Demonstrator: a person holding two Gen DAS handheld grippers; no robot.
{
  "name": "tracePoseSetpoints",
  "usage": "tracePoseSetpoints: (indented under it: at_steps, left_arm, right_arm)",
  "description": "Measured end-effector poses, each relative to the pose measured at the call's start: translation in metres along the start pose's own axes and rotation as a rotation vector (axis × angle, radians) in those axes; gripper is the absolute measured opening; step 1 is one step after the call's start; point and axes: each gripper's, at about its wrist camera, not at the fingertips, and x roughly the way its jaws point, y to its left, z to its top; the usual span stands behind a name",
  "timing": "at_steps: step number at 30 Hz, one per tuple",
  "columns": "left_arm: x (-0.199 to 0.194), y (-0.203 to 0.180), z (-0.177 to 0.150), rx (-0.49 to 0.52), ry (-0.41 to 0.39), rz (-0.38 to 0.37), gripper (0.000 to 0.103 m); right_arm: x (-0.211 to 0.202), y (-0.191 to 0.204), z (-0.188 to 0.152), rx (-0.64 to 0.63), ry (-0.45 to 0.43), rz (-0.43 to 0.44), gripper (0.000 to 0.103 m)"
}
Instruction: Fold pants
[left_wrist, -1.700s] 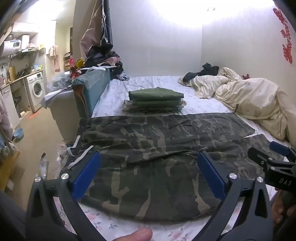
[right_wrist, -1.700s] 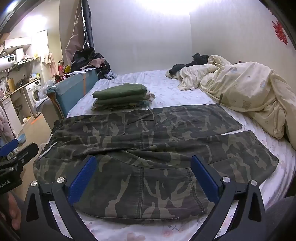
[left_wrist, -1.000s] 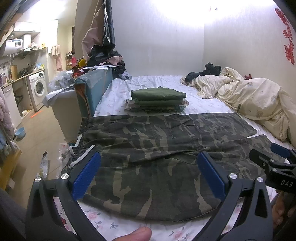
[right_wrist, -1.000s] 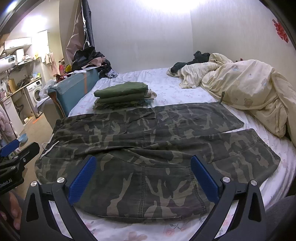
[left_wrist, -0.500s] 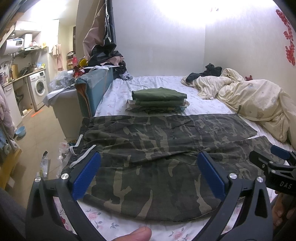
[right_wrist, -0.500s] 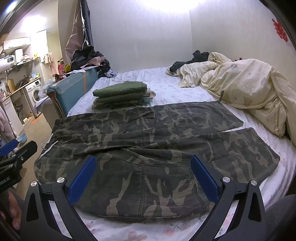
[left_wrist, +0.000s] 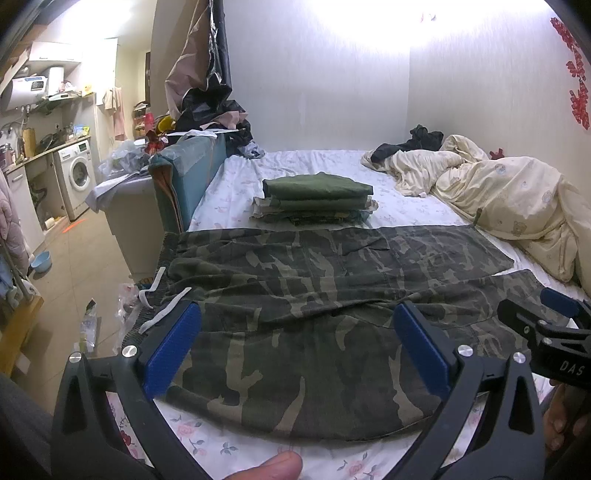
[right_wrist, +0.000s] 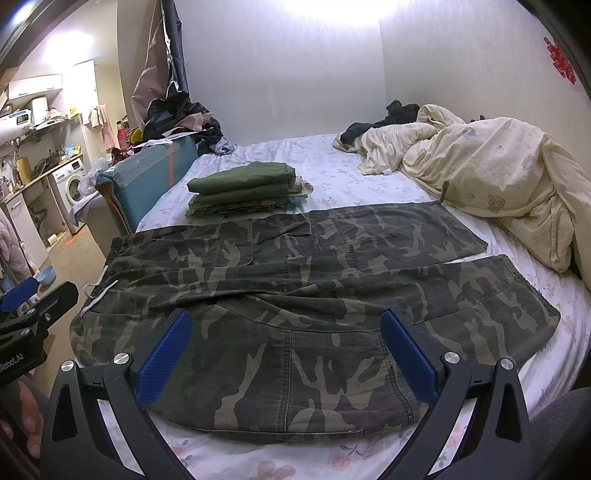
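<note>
Camouflage pants (left_wrist: 325, 295) lie spread flat across the near end of the bed, waistband with white drawstring at the left, both legs stretching right; they also show in the right wrist view (right_wrist: 303, 288). My left gripper (left_wrist: 295, 343) is open and empty, held above the near edge of the pants. My right gripper (right_wrist: 284, 347) is open and empty, also above the near edge. Each gripper shows at the side of the other's view.
A stack of folded green clothes (left_wrist: 314, 199) sits on the floral bedsheet (left_wrist: 325, 162) behind the pants. A cream duvet (right_wrist: 487, 173) is piled at the right. A blue-green headboard panel (left_wrist: 184, 184) and the floor drop-off are at the left.
Both views have shifted only slightly; the pants lie as before and both grippers stay open.
</note>
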Motion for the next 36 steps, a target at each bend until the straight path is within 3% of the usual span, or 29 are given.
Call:
tracePoseSetpoints:
  at_steps: [36]
  left_arm:
    - [0.0011, -0.0055, 0.0025, 0.005, 0.019, -0.016, 0.102]
  right_arm:
    - [0.0003, -0.0014, 0.0017, 0.0, 0.004, 0.002, 0.103]
